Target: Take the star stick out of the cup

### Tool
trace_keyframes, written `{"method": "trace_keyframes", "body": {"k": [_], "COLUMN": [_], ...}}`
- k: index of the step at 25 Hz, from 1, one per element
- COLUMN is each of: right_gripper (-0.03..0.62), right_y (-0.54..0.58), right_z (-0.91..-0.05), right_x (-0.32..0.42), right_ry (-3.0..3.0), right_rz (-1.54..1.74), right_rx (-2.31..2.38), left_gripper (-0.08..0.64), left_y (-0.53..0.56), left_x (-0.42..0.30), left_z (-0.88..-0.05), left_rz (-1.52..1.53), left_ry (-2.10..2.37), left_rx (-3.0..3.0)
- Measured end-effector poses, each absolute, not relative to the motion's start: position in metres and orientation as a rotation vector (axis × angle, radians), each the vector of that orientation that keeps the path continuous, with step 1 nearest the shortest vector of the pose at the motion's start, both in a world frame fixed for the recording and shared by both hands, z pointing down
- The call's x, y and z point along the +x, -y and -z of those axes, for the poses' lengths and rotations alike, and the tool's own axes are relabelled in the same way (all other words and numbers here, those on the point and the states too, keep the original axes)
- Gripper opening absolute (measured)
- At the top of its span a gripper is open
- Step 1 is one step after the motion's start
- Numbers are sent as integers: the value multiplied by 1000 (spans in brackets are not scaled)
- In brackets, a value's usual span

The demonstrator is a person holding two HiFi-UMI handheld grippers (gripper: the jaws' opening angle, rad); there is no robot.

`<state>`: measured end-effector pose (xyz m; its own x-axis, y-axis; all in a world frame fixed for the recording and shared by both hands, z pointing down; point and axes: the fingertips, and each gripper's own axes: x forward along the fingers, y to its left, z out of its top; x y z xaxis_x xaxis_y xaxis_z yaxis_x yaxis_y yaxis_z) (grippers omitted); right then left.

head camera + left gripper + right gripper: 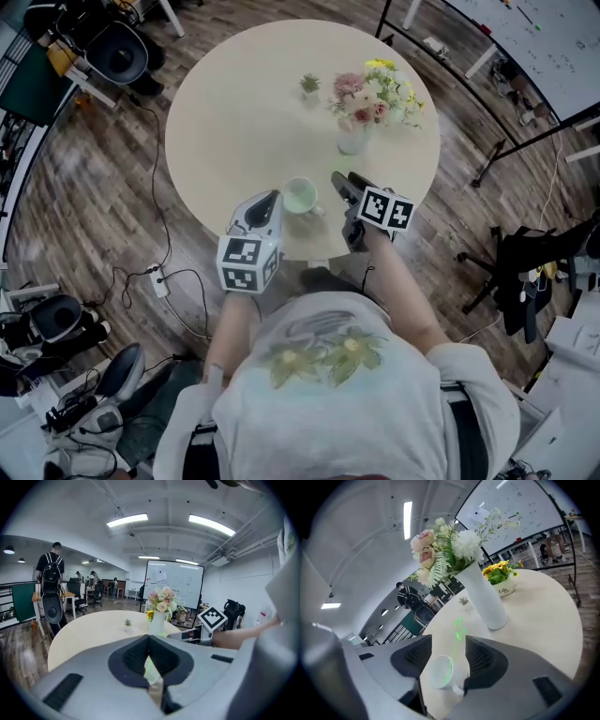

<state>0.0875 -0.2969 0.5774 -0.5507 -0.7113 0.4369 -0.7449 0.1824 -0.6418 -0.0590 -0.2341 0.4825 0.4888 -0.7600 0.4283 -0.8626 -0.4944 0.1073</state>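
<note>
A pale green cup (300, 195) stands near the front edge of the round beige table (234, 122). My left gripper (274, 199) is at the cup's left side. In the left gripper view its jaws (149, 638) are shut, with a strip of the cup's rim (152, 672) pinched between them. My right gripper (342, 180) hangs just right of the cup and is open. In the right gripper view the cup (439, 671) lies below the right gripper (448, 641). A translucent green star stick (457, 630) rises from the cup between the spread jaws, touching neither.
A white vase of flowers (354, 141) stands just behind the cup, close to the right gripper. Behind it are a small potted plant (309, 86) and a pot of yellow flowers (502, 585). Office chairs, cables and a whiteboard frame surround the table.
</note>
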Motion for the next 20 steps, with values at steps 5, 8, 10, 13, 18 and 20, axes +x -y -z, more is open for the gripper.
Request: {"method": "trace_keyframes", "body": {"k": [5,8,10,13,18,20], "right_gripper": [221,221,219,176,121,98], "right_y": [314,321,323,327,333,332], "right_z": [-596,-598,-599,-600,-602,-602], "right_x": [86,83,80,78,77,75], "right_ry": [2372,2387,2398,2416,2429,2438], "right_rz": [-1423,-1417,-1408,-1397,-1386,-1374], "right_rx": [1423,1383,1353,1317,1263,1241], "left_gripper": [3,3,3,3,3,3], "left_y": [248,255,258,261,264,264], "left_x": [-57,-57,-56,-53,-48,-48], "left_z": [-483,-484,-486,-491,-495,-497], "left_rz": [-475,-471,-474,-485,-494,-495], "left_ry": [1387,1401,1406,1411,1417,1421], "left_rx": [2413,2400,2390,2379,2369,2362]}}
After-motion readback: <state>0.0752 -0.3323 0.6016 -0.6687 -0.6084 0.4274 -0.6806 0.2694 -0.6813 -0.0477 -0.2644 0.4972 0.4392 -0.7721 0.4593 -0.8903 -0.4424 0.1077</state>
